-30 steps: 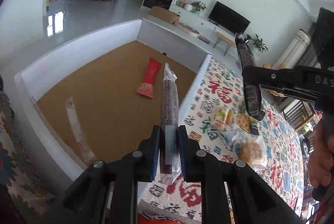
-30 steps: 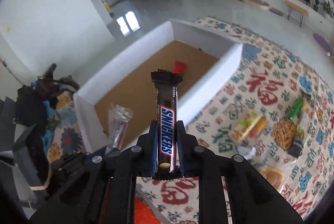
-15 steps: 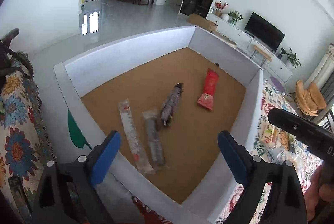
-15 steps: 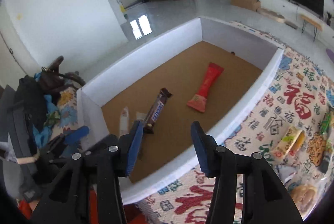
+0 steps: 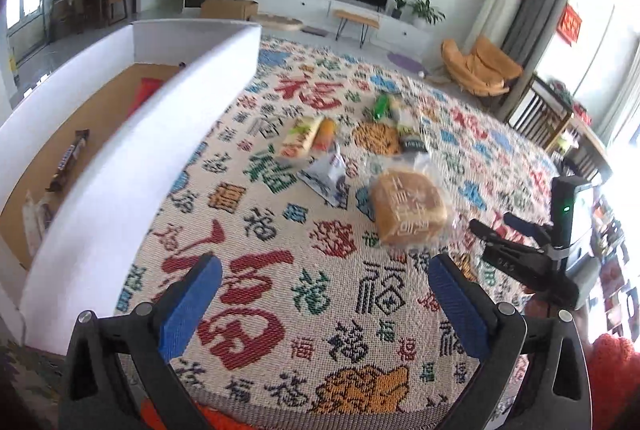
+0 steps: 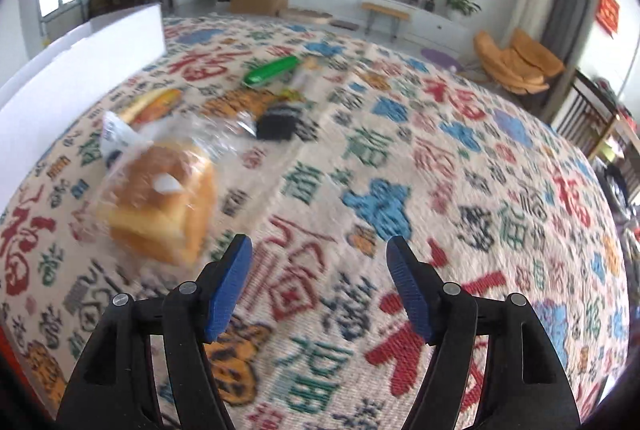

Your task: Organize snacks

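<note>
The snacks left to sort lay in a loose cluster on the patterned cloth [image 5: 360, 310], beside the long wall of the white box [image 5: 132, 157]. Nearest me was the wrapped bun [image 5: 406, 205]; beyond it lay a white-and-blue packet [image 5: 326, 175], a yellow pack [image 5: 300, 139], a round biscuit pack [image 5: 376, 137], a dark small pack [image 5: 412, 143] and a green stick [image 5: 380, 103].

A second earlier each gripper had pinched one bar over the box. Both bars were now released, and both cameras had swung off the box to the cluster. The chocolate bar [image 5: 68, 159] lay on the box's brown floor, with a red packet [image 5: 144, 89] farther in. I judged two snacks delivered and the next pick-up begun.

My left gripper [image 5: 324, 300] stood wide, jaws still spreading, nothing between them. My right gripper [image 6: 320, 286] was also opening and empty, with the bun just left of its jaws.

Seen from the left, the right gripper hung beside the bun, away from the box. The packs overlapped, so neighbours could be dragged along. The bun's loose wrapper looked slippery.
</note>
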